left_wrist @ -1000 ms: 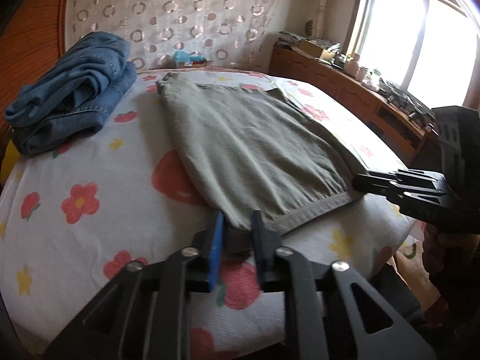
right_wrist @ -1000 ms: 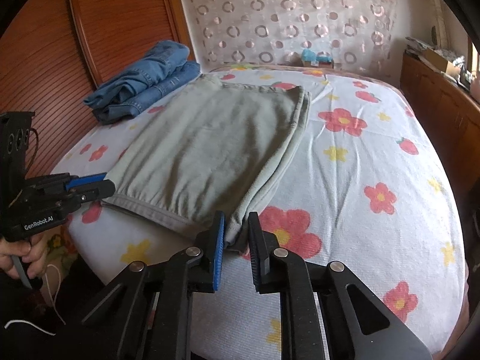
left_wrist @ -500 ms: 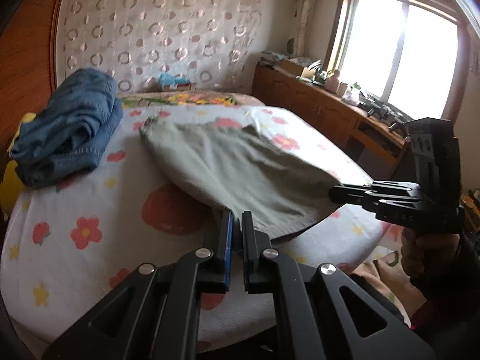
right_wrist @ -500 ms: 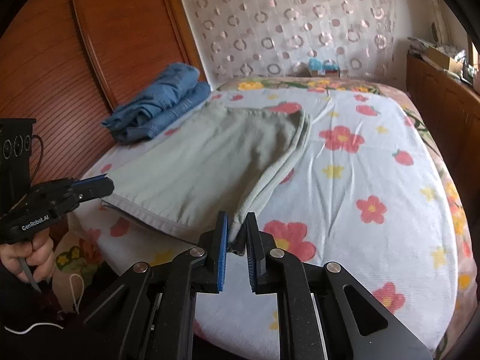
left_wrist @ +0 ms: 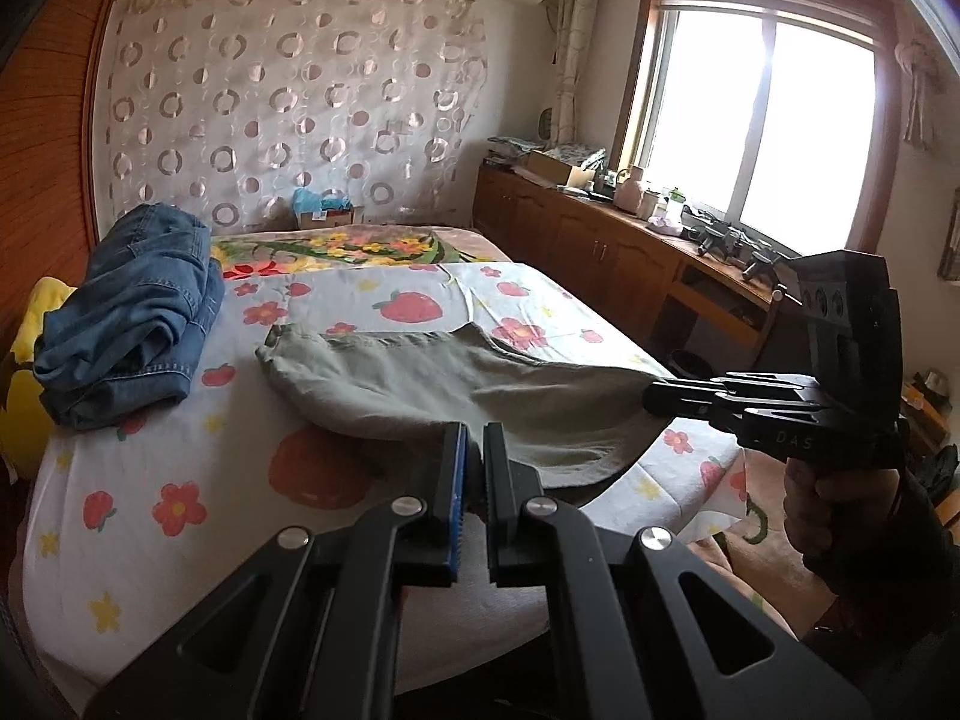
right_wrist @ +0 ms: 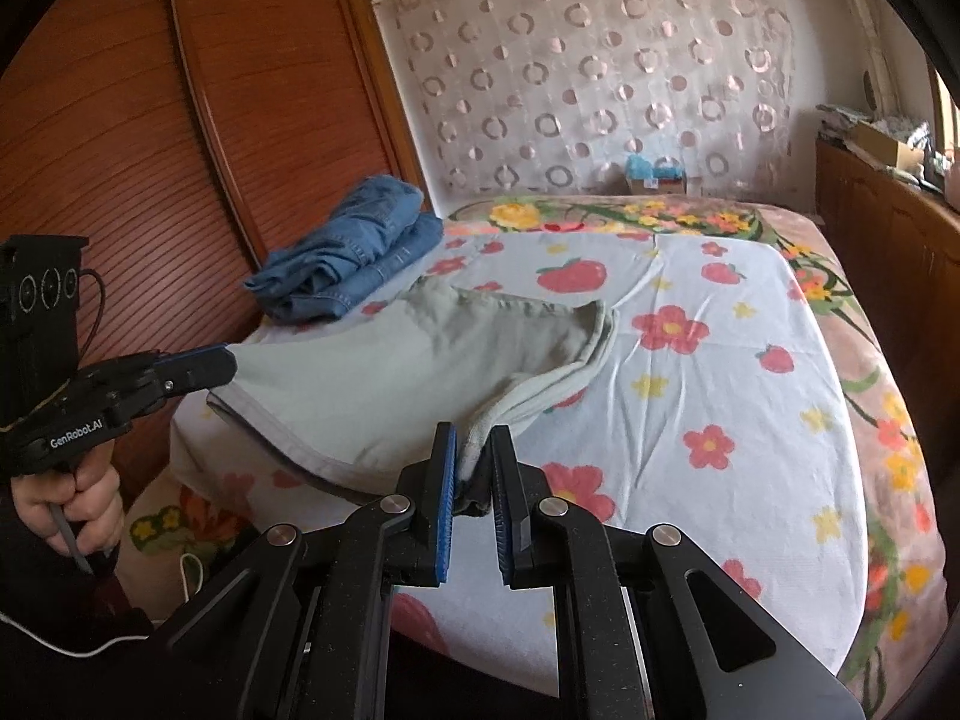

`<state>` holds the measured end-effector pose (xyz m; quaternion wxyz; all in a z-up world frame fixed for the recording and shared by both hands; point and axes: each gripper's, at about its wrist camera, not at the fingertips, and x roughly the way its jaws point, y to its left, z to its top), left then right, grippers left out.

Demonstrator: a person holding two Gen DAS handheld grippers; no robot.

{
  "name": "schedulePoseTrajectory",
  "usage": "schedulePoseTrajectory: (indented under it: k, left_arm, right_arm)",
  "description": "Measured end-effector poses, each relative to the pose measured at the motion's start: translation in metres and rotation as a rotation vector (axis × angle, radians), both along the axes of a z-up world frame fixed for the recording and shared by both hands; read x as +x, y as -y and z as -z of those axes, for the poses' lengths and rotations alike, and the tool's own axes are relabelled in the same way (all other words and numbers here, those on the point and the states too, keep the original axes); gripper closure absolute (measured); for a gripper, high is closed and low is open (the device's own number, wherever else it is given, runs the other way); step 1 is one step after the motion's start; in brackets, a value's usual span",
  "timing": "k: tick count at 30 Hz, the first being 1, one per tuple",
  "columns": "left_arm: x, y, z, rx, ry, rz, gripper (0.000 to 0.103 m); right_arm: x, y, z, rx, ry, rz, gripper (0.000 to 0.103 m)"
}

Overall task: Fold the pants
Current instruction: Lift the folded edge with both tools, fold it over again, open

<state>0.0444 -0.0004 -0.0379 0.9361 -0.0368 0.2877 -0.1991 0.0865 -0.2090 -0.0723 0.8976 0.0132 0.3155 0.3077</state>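
One pair of grey-green pants [left_wrist: 456, 384] hangs by its near edge above the flower-print bedsheet [left_wrist: 180, 480], while the far end rests on the bed beside a folded stack of blue jeans [left_wrist: 132, 324]. Both tools pinch that raised edge: the left gripper [left_wrist: 470, 468] is pressed together on one corner, and the right gripper [right_wrist: 474, 468] is clamped on the other, thicker corner. Behind the bed hang a circle-patterned curtain [right_wrist: 600, 72] and a wooden wardrobe [right_wrist: 120, 138].
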Motion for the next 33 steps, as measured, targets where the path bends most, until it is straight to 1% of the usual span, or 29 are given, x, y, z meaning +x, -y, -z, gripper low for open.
schedulePoseTrajectory:
  k: [4, 8, 13, 18, 29, 33]
  left_arm:
    - [0.008, -0.001, 0.000, 0.002, -0.001, -0.012, 0.101]
    - [0.023, -0.004, 0.003, 0.016, -0.002, -0.028, 0.101]
    - [0.046, -0.004, -0.003, 0.045, 0.012, -0.054, 0.101]
    - [0.070, -0.006, -0.012, 0.058, 0.027, -0.064, 0.101]
    - [0.117, -0.016, -0.020, 0.073, 0.029, -0.098, 0.101]
    - [0.129, -0.017, -0.010, 0.095, 0.017, -0.116, 0.101]
  right_arm:
    - [0.004, 0.001, 0.001, 0.007, 0.003, 0.003, 0.095]
    - [0.018, -0.001, -0.003, 0.011, 0.016, 0.015, 0.095]
    - [0.049, -0.014, -0.014, -0.040, 0.039, 0.049, 0.095]
    - [0.079, -0.030, -0.024, -0.077, 0.069, 0.054, 0.095]
    - [0.136, -0.051, -0.021, -0.123, 0.069, 0.093, 0.095]
    - [0.156, -0.059, -0.012, -0.150, 0.047, 0.107, 0.095]
